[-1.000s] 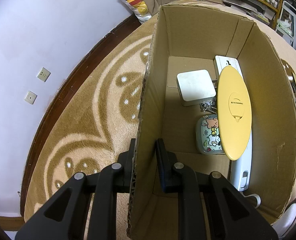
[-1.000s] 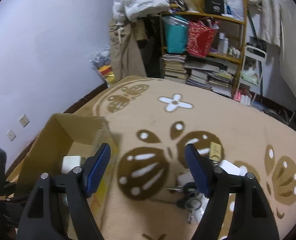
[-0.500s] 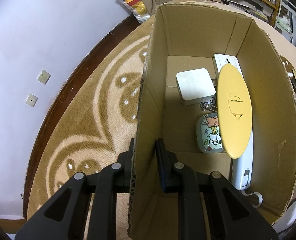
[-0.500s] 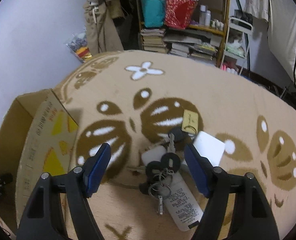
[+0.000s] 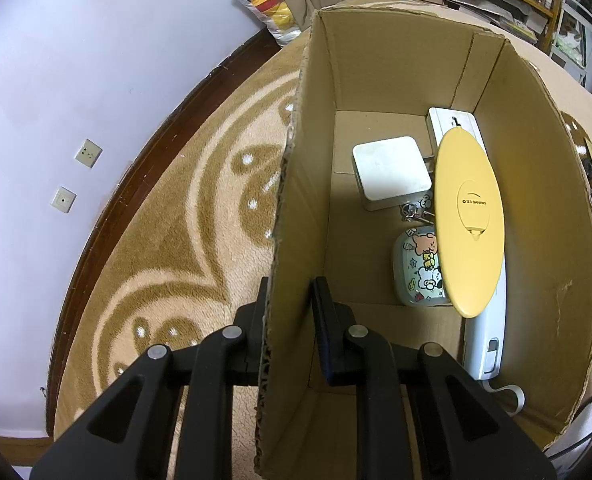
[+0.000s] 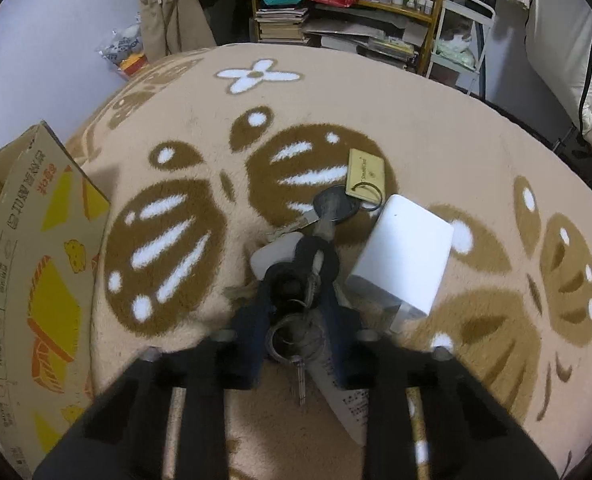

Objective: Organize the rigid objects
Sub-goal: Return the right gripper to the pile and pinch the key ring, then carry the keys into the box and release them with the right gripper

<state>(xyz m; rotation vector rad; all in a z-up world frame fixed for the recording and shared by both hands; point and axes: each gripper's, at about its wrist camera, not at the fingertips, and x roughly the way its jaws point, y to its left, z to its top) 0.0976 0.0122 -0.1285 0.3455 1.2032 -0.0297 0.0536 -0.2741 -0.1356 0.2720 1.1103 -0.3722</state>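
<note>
Down at the rug, the right gripper [image 6: 296, 280] has its two dark fingers [image 6: 252, 320] closed in around the bunch of keys [image 6: 307, 264]. They look pinched on the black key heads, though the blur makes it hard to say how firm the hold is. That's my worry: it's a loose cluster of metal rings and plastic-capped keys, so if only one head is caught, the rest will swing, and the dangling key at 6 o'clock could snag the shaggy pile of the carpet [image 6: 415, 120].

At about 2 o'clock from the fingertips, a white box [image 6: 407, 252], smooth with rounded corners, sits touching the bunch, so it may get dragged. At 12 o'clock a flat wooden tag [image 6: 365, 170] on a ring lies just past a grey key fob [image 6: 335, 204]. It looks chained in, so it may flop around.

Over on the other side, the left gripper [image 5: 288, 292] is clamped on the wall of the cardboard box [image 5: 395, 60], one finger outside, one inside. Corrugated board is bendy, and a hard tug could crease it. Inside, from 1 to 2 o'clock of the fingers: a white square case [image 5: 391, 172], a glossy cartoon-printed tin [image 5: 415, 268], a smooth yellow oval lid [image 5: 469, 216], and a long white plastic gadget [image 5: 489, 336].
</note>
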